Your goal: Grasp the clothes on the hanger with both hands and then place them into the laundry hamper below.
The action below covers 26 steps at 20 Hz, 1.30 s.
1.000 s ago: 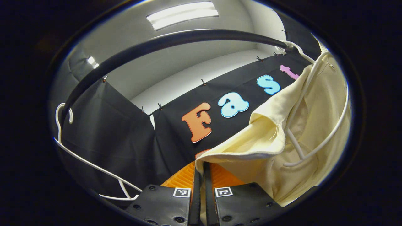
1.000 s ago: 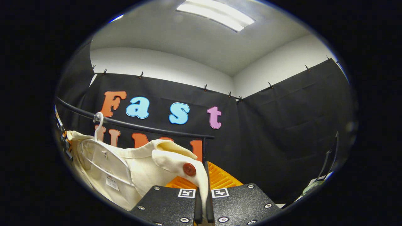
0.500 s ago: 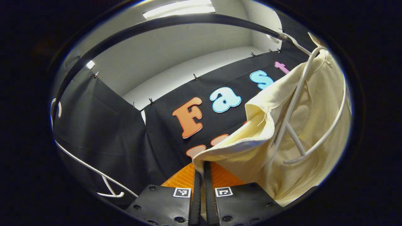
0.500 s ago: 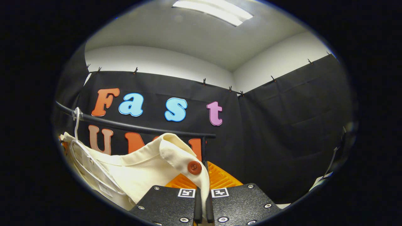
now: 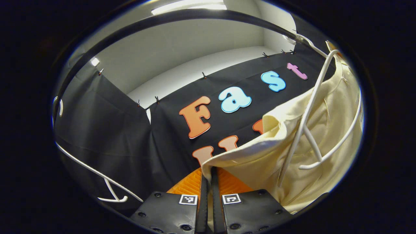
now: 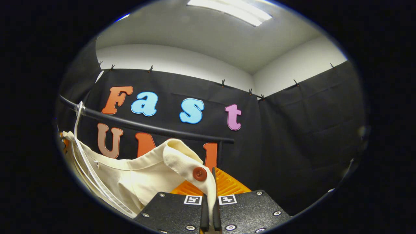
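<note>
A black rail curves under a white ceiling with a strip light, black cloth walls behind. The cream garment hangs on a white hanger at 3 o'clock, its far side cut off. The left gripper and right gripper each pinch a garment edge; the red button sits at the right one's fingertips.

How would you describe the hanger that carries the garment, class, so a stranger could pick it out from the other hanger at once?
Find the black rail arching across the top of the left gripper view. Two white hangers hook over it, one at each end. The right-hand hanger is the one inside the cream garment, whose edge the left gripper pinches; the left-hand hanger is bare.
</note>
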### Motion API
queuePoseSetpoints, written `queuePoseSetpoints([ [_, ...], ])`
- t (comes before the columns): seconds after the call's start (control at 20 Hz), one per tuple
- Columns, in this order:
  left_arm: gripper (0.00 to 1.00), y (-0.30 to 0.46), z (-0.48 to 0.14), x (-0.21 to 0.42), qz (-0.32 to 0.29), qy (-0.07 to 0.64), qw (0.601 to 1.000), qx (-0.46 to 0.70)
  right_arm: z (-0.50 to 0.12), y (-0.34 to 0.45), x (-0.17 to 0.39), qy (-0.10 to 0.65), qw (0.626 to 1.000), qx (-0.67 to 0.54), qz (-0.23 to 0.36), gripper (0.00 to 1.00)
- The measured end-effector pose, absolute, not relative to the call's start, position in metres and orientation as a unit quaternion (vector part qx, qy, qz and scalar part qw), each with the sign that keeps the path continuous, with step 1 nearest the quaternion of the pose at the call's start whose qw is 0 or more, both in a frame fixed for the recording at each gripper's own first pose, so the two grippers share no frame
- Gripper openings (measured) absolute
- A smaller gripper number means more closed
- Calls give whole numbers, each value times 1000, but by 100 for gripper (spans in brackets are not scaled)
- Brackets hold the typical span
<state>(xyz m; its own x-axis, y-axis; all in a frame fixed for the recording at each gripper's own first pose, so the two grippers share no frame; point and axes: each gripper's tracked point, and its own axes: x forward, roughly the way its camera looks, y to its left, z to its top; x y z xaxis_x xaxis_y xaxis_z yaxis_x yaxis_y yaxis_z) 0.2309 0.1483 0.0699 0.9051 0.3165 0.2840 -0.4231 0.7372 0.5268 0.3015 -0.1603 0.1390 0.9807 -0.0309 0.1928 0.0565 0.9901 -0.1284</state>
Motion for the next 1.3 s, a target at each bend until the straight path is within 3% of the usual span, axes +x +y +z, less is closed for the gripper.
queuePoseSetpoints([
  [0.25,13,178,50,232,218,-63,929,291,69,-135,274,-59,996,-60,2,5],
  [0.95,13,212,-14,131,238,-10,929,282,-9,-102,168,-3,999,-37,22,5],
  [1.3,13,147,-33,97,176,5,961,214,-30,-45,142,26,997,-10,67,5],
])
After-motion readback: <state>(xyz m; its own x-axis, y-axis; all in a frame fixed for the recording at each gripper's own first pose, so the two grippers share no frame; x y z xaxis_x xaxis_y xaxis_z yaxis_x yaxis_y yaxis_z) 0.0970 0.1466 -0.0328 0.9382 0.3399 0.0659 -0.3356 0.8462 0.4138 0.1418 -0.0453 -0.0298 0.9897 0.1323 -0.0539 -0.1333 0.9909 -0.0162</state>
